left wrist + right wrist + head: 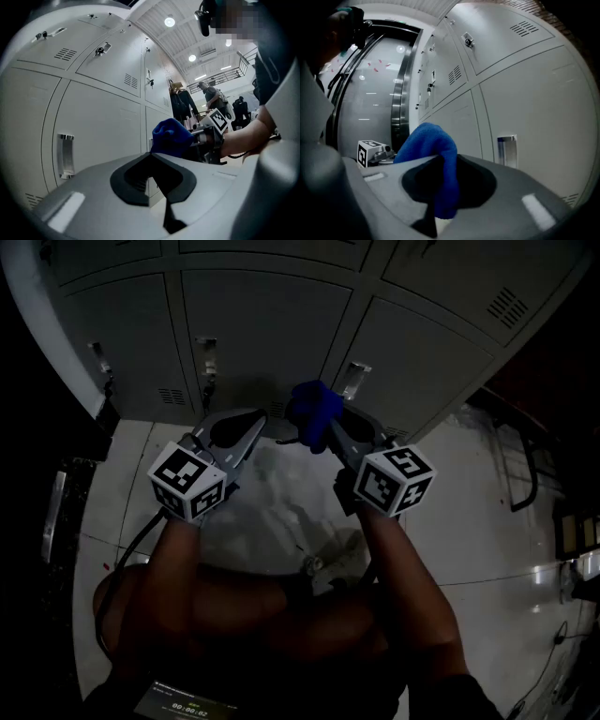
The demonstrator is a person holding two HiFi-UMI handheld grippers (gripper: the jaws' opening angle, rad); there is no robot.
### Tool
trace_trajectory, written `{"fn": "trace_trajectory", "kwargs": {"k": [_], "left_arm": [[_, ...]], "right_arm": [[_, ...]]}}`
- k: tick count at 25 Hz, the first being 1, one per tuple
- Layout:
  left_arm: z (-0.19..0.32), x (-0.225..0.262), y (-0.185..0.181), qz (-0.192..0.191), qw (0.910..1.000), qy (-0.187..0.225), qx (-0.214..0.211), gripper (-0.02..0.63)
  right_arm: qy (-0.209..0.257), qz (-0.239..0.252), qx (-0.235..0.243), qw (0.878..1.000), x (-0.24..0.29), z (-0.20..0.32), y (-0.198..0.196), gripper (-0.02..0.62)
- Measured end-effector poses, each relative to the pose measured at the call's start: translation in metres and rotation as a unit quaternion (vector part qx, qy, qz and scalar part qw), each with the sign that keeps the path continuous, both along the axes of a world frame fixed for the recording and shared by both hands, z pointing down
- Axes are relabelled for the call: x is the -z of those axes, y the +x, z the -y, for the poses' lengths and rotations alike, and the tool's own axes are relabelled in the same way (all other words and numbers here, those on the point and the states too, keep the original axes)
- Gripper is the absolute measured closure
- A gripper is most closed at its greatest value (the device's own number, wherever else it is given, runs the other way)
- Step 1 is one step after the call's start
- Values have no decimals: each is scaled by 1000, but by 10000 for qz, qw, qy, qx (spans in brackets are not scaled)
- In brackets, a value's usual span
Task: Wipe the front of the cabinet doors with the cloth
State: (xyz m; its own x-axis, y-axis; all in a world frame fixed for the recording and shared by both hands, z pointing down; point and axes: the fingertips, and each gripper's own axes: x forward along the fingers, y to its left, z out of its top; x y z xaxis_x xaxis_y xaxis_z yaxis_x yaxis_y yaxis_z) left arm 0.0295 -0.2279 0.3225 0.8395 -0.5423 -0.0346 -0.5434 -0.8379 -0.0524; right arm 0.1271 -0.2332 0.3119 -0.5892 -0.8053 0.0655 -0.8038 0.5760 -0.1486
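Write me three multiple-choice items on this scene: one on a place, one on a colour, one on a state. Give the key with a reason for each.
1. Where is the cloth?
A. Lying on the floor
B. Held in the right gripper
C. Hanging from a door handle

2. What colour is the cloth?
A. Red
B. White
C. Blue

3. What state are the cabinet doors in front of the grippers in?
A. Shut
B. One swung wide open
C. Taken off their hinges

Key:
1. B: in the right gripper view the cloth is pinched in the right gripper, bulging out past its tips.
2. C: the cloth reads as bright blue in all three views.
3. A: the head view shows the cabinet doors lying flush in their frames, with no gap into any compartment.
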Motion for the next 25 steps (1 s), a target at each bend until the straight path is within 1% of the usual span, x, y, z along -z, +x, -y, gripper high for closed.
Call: {"fn": "trace_trajectory", "kwargs": {"k": [5, 11, 13, 17, 25], "left_arm": [[0, 1, -5, -133, 9999, -87, 4, 603], [6, 0, -8, -184, 9996, -227, 50, 603], [5, 1, -7, -172, 9996, -236, 64, 603], [4, 2, -5, -191, 9996, -213, 13, 603], [1, 2, -3, -197, 9996, -207, -38, 603]], "right_arm": [[-59, 38, -476, 9988, 19, 10, 27, 534], [158, 163, -999, 9947, 72, 34, 61, 534], [197, 199, -1071, 9939, 86, 42, 66, 534], [266, 95, -1157, 9929, 107, 57, 69, 534], [227, 120, -1326, 9908, 115, 74, 82, 534]]}}
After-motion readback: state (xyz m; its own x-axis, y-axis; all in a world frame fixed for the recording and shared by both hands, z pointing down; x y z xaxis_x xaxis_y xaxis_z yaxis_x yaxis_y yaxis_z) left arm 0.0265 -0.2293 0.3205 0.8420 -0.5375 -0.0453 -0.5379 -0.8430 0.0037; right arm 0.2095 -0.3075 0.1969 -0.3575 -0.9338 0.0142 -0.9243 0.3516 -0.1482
